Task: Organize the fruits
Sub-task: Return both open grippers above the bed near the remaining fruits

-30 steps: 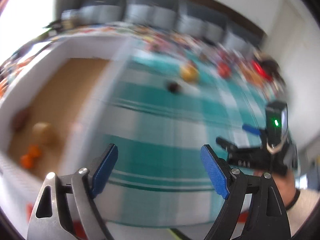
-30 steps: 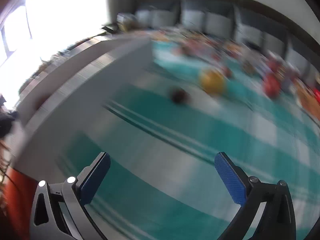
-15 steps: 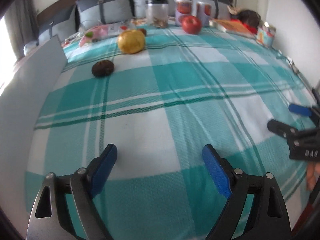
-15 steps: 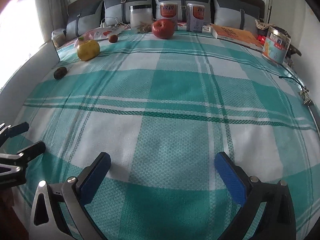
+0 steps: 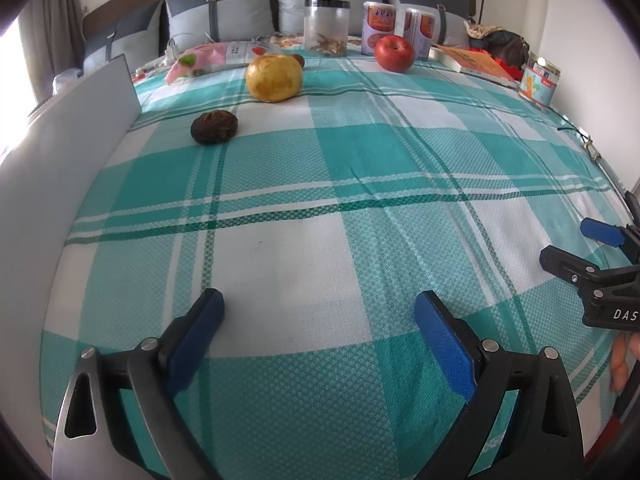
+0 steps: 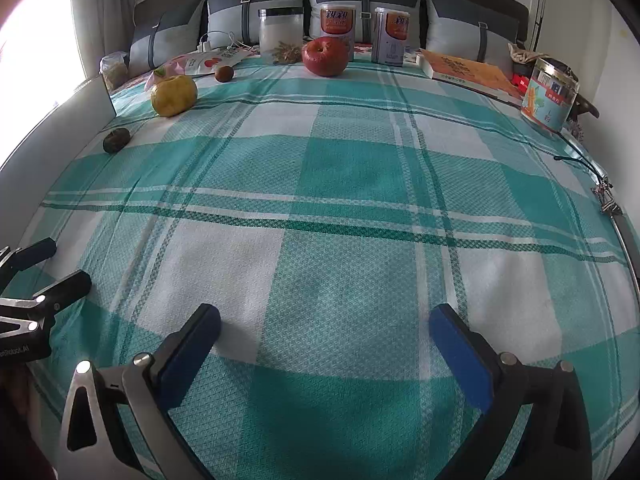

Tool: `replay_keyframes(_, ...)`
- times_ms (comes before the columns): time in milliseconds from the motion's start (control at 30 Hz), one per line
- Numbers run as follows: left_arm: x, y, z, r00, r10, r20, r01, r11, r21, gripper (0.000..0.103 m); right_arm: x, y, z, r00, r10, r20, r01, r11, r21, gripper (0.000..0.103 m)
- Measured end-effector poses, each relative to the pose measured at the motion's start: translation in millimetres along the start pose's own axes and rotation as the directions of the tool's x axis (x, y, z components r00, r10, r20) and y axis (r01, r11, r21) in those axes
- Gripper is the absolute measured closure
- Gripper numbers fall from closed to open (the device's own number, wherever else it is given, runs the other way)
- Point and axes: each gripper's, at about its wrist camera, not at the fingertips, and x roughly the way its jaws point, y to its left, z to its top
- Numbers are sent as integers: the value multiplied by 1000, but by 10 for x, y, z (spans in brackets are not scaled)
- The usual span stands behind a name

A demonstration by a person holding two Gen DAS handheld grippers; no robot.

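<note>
The scene was a bedroom: a bed covered with a teal-and-white checked woven bedspread (image 5: 320,184), grey cushions along the headboard, and a tall white panel (image 5: 60,152) standing along the bed's left edge. Far up the bedspread lay the fruit. A small dark brown wrinkled fruit (image 5: 214,127) sat nearest, close to the white panel; a large yellow rounded fruit (image 5: 274,77) lay beyond it; a red apple (image 5: 394,53) rested further right, just in front of two printed tins (image 5: 380,28). A tiny brown round fruit (image 6: 224,73) sat behind the yellow one. A clear plastic jar (image 5: 326,26), an orange-covered book (image 6: 468,70) and a glass jar with a printed label (image 6: 550,94) stood around the far edge.

The left tongs (image 5: 318,324) had just been opening and stood spread wide with nothing between them, low over bare bedspread. The right tongs (image 6: 324,332) were likewise spread and empty, beside the left pair.

No fruit was in hand, so this looked like the approach before a pick. The next move would call for a reach forward, probably to the dark fruit, which was nearest, with the blue pads set on either side before pinching.
</note>
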Motion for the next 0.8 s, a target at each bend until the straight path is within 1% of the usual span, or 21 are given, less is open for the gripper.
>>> replay_keyframes(200, -2, 3, -1, 1000, 1, -1, -1, 1000, 1, 6, -47, 6, -38, 1000, -1, 1, 1, 1000, 0, 0)
replay_keyframes(800, 0, 1, -2, 1000, 2, -1, -2, 1000, 1, 5, -26, 0, -16, 1000, 0, 0, 0, 1000, 0, 0)
